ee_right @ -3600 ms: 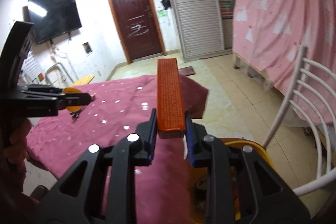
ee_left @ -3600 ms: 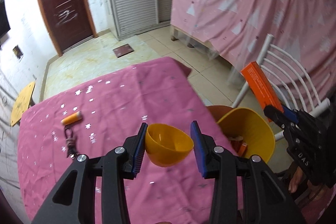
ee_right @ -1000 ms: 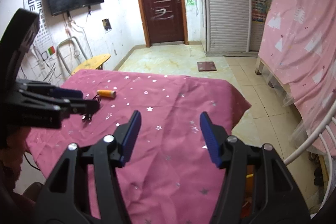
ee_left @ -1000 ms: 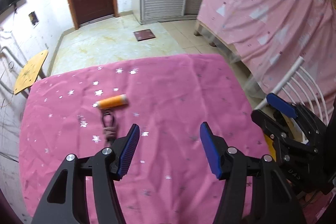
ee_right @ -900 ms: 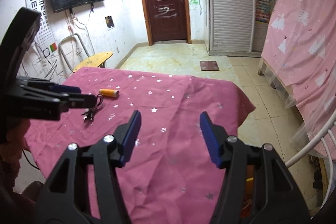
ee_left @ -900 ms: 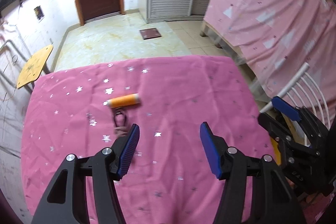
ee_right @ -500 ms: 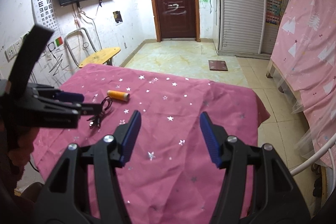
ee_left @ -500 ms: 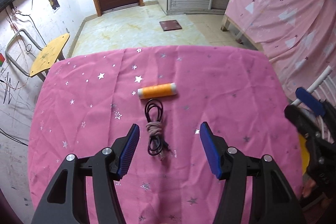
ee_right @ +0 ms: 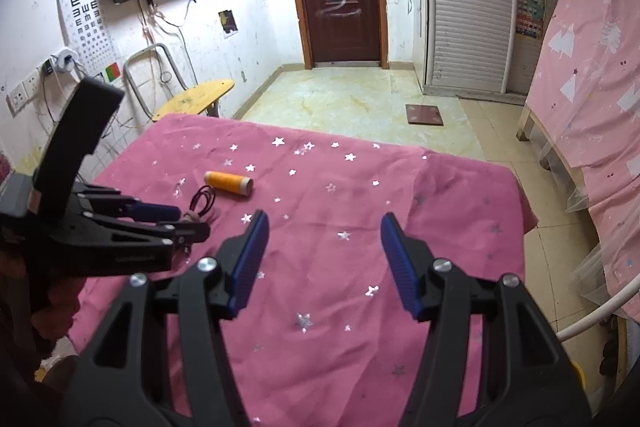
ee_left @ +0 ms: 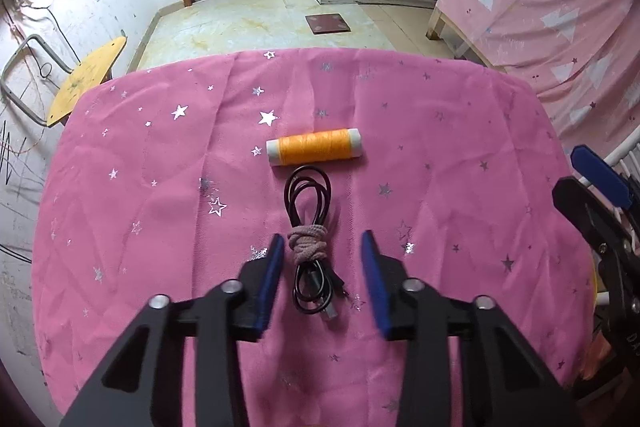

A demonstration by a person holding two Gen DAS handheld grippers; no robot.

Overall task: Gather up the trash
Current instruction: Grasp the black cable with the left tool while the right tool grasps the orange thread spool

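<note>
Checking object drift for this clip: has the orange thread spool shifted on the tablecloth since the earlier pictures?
No. The spool lies just beyond the cable's loop and beside the same big star, as before; only the cameras came closer.

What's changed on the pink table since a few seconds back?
Both loads are gone: yellow bowl from the left gripper, orange box from the right gripper. The left moved over the coiled black cable; its jaws have just been closing around it. Orange thread spool unmoved.
</note>
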